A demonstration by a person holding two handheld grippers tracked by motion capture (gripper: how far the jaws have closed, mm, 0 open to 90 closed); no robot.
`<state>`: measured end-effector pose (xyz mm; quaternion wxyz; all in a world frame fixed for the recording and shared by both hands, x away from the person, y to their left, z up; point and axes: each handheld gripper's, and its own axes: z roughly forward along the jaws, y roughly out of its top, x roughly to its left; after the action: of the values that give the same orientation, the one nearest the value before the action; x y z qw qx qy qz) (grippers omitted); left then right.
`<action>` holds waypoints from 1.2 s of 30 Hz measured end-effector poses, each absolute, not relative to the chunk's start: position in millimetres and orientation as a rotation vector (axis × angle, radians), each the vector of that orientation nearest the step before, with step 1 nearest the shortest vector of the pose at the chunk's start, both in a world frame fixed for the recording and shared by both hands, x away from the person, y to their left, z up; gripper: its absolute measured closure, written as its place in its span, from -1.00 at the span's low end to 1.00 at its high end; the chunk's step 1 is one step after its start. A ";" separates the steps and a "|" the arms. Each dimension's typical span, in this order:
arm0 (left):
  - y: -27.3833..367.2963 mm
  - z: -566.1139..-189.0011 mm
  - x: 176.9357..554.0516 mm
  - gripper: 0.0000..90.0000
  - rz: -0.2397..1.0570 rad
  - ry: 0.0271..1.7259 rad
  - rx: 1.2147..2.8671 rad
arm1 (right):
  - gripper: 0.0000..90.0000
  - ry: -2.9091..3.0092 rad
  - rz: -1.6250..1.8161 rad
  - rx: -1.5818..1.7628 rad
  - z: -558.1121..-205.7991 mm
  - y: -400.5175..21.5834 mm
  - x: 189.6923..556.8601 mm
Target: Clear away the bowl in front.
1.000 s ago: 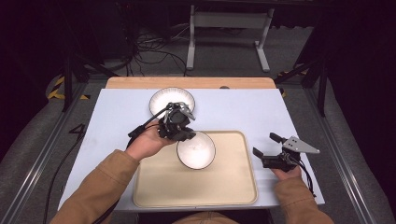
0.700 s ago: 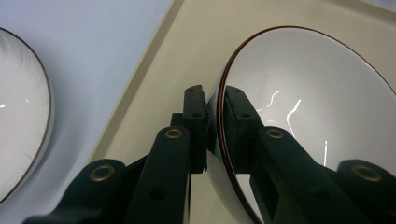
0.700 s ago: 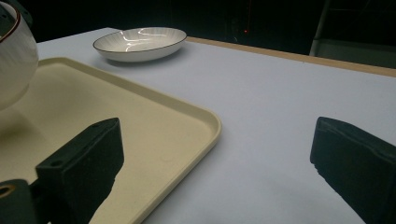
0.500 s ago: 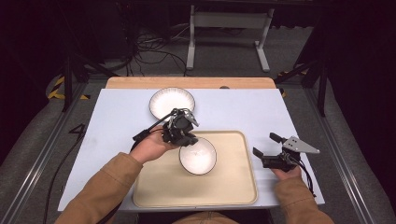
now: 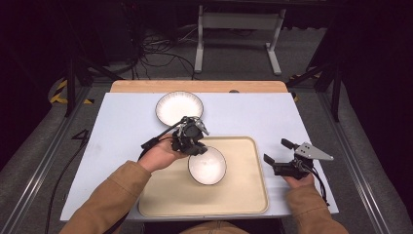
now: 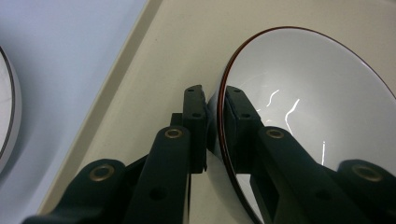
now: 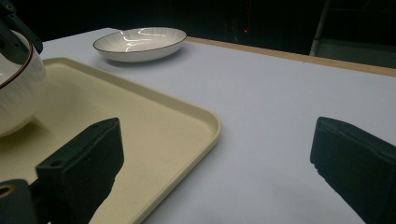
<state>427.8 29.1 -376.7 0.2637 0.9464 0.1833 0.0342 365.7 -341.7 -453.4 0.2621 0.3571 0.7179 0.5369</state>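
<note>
White bowl (image 5: 207,165) sits in the beige tray (image 5: 243,197) near the table's front in the high view, the left gripper (image 5: 194,144) at its far-left rim; the right gripper (image 5: 275,152) rests right of the tray, while a plate (image 5: 179,107) lies farther back. Left gripper view: both jaws clamp the bowl's (image 6: 317,102) rim, apparently resting on the tray (image 6: 187,42). Right gripper view: jaws wide apart, holding nothing, beside the tray (image 7: 154,126).
</note>
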 end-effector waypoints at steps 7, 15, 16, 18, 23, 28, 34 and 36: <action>28.2 -380.0 428.0 0.80 0.081 0.502 2.563 | -0.93 1.943 1.453 0.966 -453.4 -341.7 365.6; 27.9 -383.3 428.3 0.80 0.068 0.495 2.572 | -0.93 1.944 1.453 0.966 -453.4 -341.7 365.7; 27.9 -383.4 428.3 0.80 0.068 0.494 2.571 | -0.93 1.944 1.453 0.966 -453.5 -341.7 365.7; 28.1 -384.1 428.7 0.80 0.065 0.492 2.565 | -0.93 1.944 1.454 0.966 -453.4 -341.7 365.7; 29.4 -385.4 429.9 0.80 0.062 0.502 2.571 | -0.93 1.945 1.454 0.966 -453.4 -341.6 365.7; 30.9 -386.6 431.7 0.80 0.051 0.511 2.575 | -0.93 1.945 1.453 0.962 -453.4 -341.6 365.8; 32.3 -390.7 433.5 0.76 0.062 0.531 2.595 | -0.93 1.946 1.452 0.963 -453.4 -341.6 365.9; 33.1 -392.2 434.9 0.76 0.057 0.541 2.595 | -0.93 1.947 1.452 0.963 -453.4 -341.6 365.9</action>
<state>434.9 33.1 -392.2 0.2426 0.9495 0.1981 0.0210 365.9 -341.6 -453.4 0.2612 0.3557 0.7193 0.5366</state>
